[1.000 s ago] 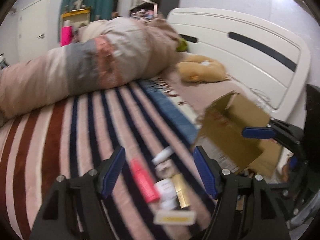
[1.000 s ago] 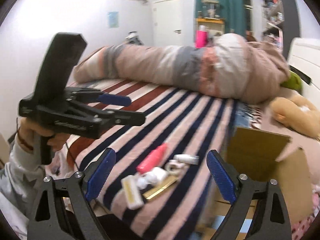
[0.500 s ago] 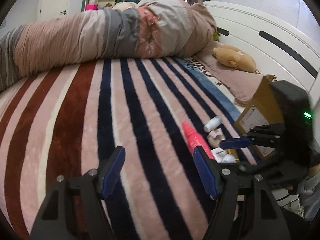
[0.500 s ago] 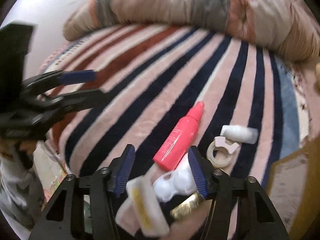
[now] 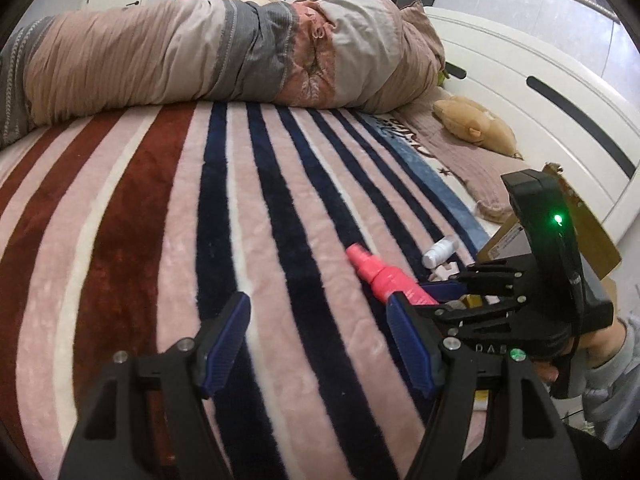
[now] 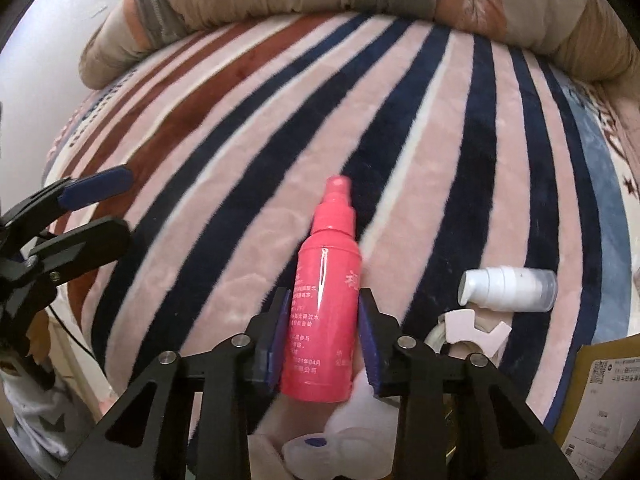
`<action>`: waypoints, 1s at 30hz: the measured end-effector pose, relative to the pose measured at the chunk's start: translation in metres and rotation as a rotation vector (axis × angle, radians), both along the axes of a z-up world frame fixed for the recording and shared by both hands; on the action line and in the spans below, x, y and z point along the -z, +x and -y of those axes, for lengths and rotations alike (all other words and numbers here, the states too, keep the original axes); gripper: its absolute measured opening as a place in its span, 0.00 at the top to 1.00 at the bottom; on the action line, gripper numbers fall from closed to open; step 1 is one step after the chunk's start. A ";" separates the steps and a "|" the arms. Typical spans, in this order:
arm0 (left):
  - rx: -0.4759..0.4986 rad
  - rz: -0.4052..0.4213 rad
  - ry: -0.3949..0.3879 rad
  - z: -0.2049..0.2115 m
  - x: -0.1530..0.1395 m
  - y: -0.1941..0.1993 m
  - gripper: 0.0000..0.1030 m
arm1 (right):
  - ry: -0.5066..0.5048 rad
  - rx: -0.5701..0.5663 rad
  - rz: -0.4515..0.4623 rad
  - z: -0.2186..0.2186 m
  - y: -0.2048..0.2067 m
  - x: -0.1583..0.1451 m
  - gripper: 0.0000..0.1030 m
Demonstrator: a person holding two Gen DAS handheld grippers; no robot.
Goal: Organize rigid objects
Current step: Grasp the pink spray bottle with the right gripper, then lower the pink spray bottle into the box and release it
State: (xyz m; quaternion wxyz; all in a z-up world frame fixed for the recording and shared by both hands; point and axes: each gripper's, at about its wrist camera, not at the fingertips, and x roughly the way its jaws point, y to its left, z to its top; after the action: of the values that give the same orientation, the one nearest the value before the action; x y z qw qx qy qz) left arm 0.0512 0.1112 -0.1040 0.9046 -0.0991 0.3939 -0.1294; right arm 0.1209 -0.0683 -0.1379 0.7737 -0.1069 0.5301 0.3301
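A pink spray bottle (image 6: 326, 300) lies on the striped blanket, nozzle pointing away. My right gripper (image 6: 324, 320) has its blue pads against both sides of the bottle's body. In the left wrist view the bottle (image 5: 384, 276) shows beside the right gripper (image 5: 452, 292). A white pump bottle (image 6: 508, 286), a pale tape dispenser (image 6: 472, 330) and a white case (image 6: 340, 436) lie close by. My left gripper (image 5: 320, 344) is open and empty above the blanket, left of the bottle.
A cardboard box (image 6: 600, 396) stands at the right, also in the left wrist view (image 5: 588, 236). A rolled duvet (image 5: 200, 52) lies across the far side of the bed. A plush toy (image 5: 472, 124) lies by the white headboard (image 5: 540, 92).
My right gripper has come down onto the pile and narrowed from wide open to closed around the pink bottle. My left gripper has swung left, away from the items.
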 end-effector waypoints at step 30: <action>0.367 0.301 -0.079 0.192 -0.167 -0.015 0.73 | 0.396 0.010 0.436 0.157 -0.101 -0.165 0.74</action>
State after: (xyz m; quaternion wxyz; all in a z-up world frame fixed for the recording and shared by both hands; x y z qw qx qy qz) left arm 0.0362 -0.0807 0.0630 0.9098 -0.0406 0.2607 -0.3203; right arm 0.0202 -0.2253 0.0273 0.8768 -0.0195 0.2771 0.3925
